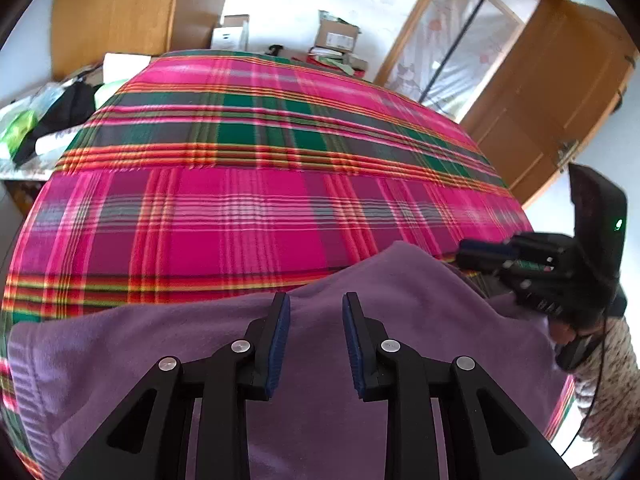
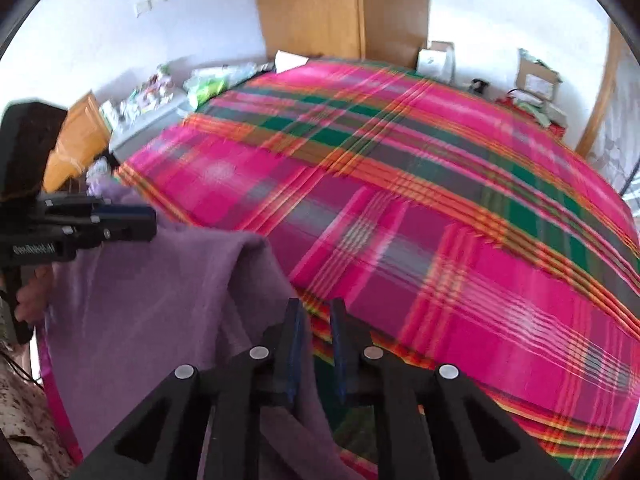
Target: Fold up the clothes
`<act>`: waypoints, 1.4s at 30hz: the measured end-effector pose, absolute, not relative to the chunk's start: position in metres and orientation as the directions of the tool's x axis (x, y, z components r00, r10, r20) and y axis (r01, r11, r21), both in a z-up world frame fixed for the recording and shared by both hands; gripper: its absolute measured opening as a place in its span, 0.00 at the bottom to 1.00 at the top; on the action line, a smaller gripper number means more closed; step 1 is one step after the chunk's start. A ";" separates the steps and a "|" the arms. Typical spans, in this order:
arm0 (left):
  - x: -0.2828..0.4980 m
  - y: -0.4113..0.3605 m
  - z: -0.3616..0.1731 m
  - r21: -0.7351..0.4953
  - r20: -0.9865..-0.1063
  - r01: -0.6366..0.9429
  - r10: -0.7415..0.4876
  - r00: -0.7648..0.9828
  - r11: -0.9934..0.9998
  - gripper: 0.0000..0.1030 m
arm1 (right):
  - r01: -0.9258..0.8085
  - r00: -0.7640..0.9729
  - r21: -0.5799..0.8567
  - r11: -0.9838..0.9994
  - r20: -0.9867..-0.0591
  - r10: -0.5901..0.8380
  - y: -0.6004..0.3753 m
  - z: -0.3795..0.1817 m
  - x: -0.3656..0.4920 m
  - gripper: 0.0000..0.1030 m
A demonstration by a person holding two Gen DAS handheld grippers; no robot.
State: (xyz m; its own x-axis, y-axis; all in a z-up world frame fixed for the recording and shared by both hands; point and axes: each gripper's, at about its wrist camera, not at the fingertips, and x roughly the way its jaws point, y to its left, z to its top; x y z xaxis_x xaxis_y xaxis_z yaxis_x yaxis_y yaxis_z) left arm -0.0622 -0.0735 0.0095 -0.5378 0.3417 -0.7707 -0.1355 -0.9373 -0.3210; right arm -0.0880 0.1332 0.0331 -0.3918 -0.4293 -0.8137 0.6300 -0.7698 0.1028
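Observation:
A purple garment (image 1: 320, 360) lies at the near edge of a bed. In the left wrist view my left gripper (image 1: 316, 304) hovers over its far edge. The jaws stand apart, and the cloth shows through the gap untouched by the pads. My right gripper (image 2: 317, 306) is at the garment's right edge (image 2: 256, 280), where the cloth rises in a ridge. Its jaws stand a narrow gap apart. The cloth edge runs along the left pad and partly into the gap, and bedspread shows through the gap. Each gripper also appears in the other's view: the right gripper (image 1: 484, 250) and the left gripper (image 2: 148, 220).
A pink, green and orange plaid bedspread (image 1: 240, 208) covers the whole bed. A wooden wardrobe (image 1: 120, 12) and cardboard boxes (image 1: 336, 36) stand behind it, and a wooden door (image 1: 560, 92) is on the right. A cluttered side table (image 1: 48, 120) is at the left. A person's hand (image 1: 564, 332) and patterned sleeve (image 1: 612, 380) show.

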 end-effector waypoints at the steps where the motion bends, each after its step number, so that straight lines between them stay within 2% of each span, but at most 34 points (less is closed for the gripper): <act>1: -0.063 -0.071 0.010 -0.315 -0.773 -0.150 0.345 -0.533 -0.937 0.27 | 0.622 -0.401 0.110 -0.776 -0.806 -0.436 0.141 0.037 -0.087 0.13; 9: -0.073 -0.040 0.016 -0.255 -0.788 -0.276 0.365 -0.496 -0.927 0.27 | 0.571 -0.424 0.117 -0.813 -0.805 -0.414 0.207 0.054 -0.060 0.15; 14: -0.077 -0.018 0.014 -0.226 -0.796 -0.337 0.372 -0.477 -0.914 0.27 | 0.591 -0.372 0.148 -0.793 -0.822 -0.431 0.229 0.046 -0.045 0.29; 21: -0.083 -0.004 0.005 -0.207 -0.821 -0.339 0.351 -0.449 -0.918 0.27 | 0.634 -0.302 0.192 -0.749 -0.830 -0.468 0.221 0.028 -0.050 0.32; 22: -0.084 -0.004 0.004 -0.209 -0.823 -0.333 0.350 -0.448 -0.919 0.27 | 0.641 -0.299 0.194 -0.742 -0.828 -0.474 0.219 0.027 -0.049 0.32; 24: -0.085 -0.002 0.005 -0.213 -0.821 -0.333 0.353 -0.449 -0.918 0.27 | 0.654 -0.291 0.203 -0.729 -0.822 -0.489 0.216 0.026 -0.046 0.23; 25: -0.085 0.000 0.005 -0.213 -0.821 -0.334 0.353 -0.448 -0.918 0.27 | 0.657 -0.284 0.214 -0.723 -0.818 -0.501 0.217 0.026 -0.045 0.05; 31: -0.090 0.009 0.005 -0.205 -0.820 -0.339 0.350 -0.452 -0.918 0.27 | 0.635 -0.361 0.195 -0.748 -0.781 -0.510 0.225 0.039 -0.033 0.03; 34: -0.091 0.007 0.004 -0.215 -0.824 -0.326 0.350 -0.446 -0.920 0.27 | 0.656 -0.368 0.223 -0.722 -0.740 -0.563 0.224 0.051 -0.014 0.03; 37: -0.088 0.008 0.012 -0.214 -0.810 -0.326 0.354 -0.468 -0.921 0.27 | 0.677 -0.337 0.215 -0.704 -0.760 -0.556 0.217 0.047 0.002 0.03; 42: -0.092 0.021 0.031 -0.248 -0.774 -0.369 0.412 -0.481 -0.896 0.27 | 0.641 -0.311 0.292 -0.710 -0.746 -0.588 0.229 0.035 0.007 0.03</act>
